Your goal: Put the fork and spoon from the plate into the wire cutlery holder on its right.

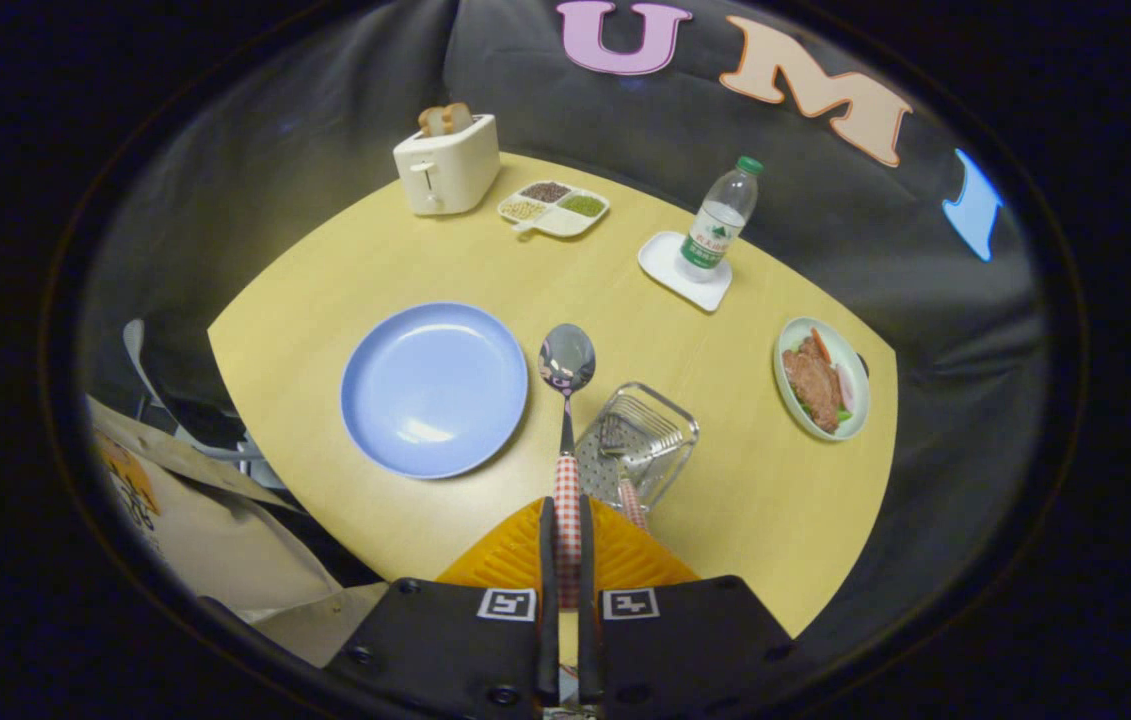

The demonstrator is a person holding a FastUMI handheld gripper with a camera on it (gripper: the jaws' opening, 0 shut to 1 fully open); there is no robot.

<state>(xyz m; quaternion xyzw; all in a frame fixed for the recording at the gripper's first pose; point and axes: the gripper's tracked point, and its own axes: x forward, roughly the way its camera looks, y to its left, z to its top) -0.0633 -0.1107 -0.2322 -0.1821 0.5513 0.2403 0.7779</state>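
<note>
The hand-held gripper (566, 530) sits at the bottom centre of the frame, its two fingers (547, 540) drawn nearly together and running straight up the picture, side by side. Both press on the checked handle of the spoon (567, 400), which stands out from between the tips toward the middle of the frame. The gripper's body spreads wide below the fingers, level, with no tilt to either side.

A red-and-white checked handle is seen on the silver spoon (567, 400), a plain blue on the plate (433, 388), pale yellow on the table (745, 500), cream on the toaster (447, 165), and a green cap on the clear bottle (719, 222).
</note>
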